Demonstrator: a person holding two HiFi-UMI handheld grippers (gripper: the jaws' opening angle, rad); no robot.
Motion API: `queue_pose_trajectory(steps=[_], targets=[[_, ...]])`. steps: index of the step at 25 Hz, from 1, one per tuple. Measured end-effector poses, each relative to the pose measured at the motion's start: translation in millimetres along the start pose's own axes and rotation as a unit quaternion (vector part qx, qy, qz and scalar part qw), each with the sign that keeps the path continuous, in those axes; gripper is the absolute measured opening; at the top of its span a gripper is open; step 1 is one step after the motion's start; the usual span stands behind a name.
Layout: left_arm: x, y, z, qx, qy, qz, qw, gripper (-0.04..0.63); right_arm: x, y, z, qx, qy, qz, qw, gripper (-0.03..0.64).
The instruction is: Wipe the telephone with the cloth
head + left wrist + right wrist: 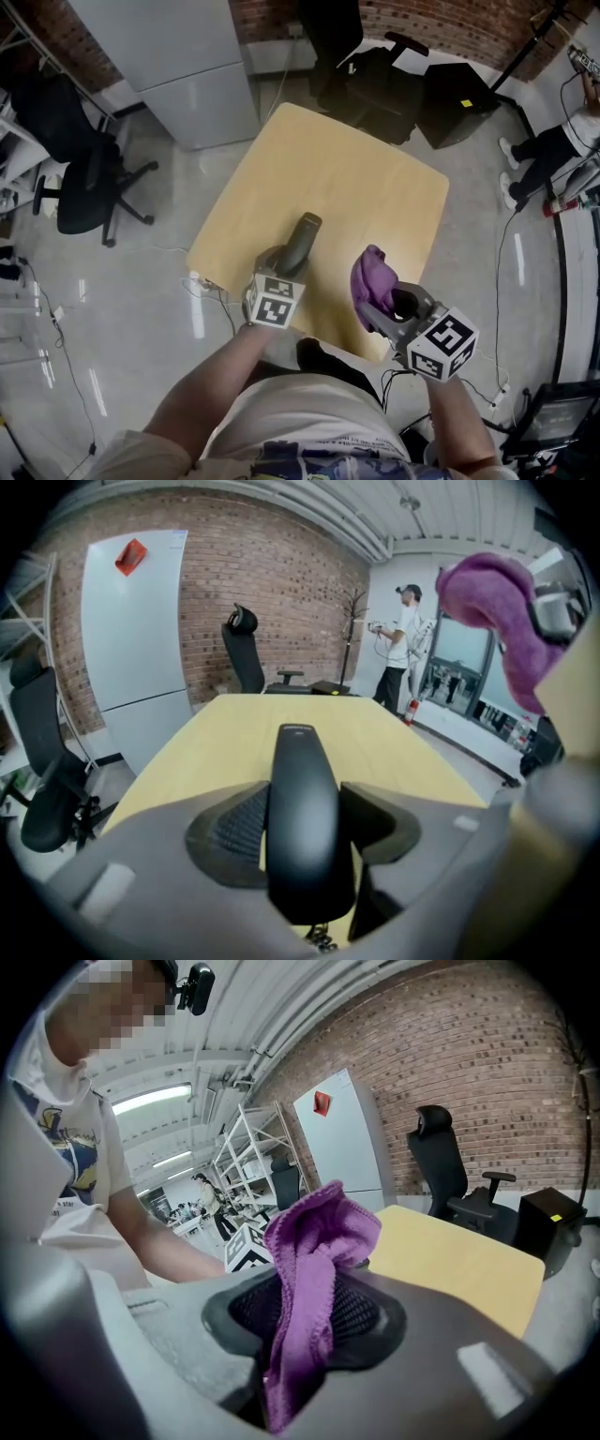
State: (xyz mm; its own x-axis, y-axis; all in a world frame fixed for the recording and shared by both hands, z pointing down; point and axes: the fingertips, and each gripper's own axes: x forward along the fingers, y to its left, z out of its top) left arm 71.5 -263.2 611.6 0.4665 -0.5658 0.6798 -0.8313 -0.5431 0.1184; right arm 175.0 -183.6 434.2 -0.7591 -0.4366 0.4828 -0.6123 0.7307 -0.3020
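Note:
In the head view my left gripper [286,261] is shut on a black telephone handset [302,240], which sticks out past the jaws above the near part of the yellow table [319,169]. The left gripper view shows the handset [298,761] upright between the pads of that gripper [305,841], a coiled cord just visible under it. To its right, my right gripper [384,305] is shut on a bunched purple cloth [372,281] held in the air beside the handset. The cloth [314,1260] hangs down between the pads of the right gripper [314,1321]. The telephone's base is not in view.
A grey fridge-like cabinet [187,66] stands beyond the table's far left corner. Black office chairs [84,187] [361,75] stand at the left and behind the table, with a black box [459,103] at the far right. A person [553,150] stands at the right edge. Cables lie on the floor.

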Motion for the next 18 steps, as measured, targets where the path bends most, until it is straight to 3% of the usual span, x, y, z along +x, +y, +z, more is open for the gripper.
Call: queue_pose_trajectory(steps=[8, 18], targets=[[-76, -28, 29, 0.032, -0.058, -0.057, 0.9962, 0.252, 13, 31, 54, -0.042, -0.043, 0.013, 0.998, 0.114], [-152, -64, 35, 0.075, -0.096, -0.128, 0.9843, 0.252, 61, 118, 101, -0.094, -0.081, 0.074, 0.989, 0.114]])
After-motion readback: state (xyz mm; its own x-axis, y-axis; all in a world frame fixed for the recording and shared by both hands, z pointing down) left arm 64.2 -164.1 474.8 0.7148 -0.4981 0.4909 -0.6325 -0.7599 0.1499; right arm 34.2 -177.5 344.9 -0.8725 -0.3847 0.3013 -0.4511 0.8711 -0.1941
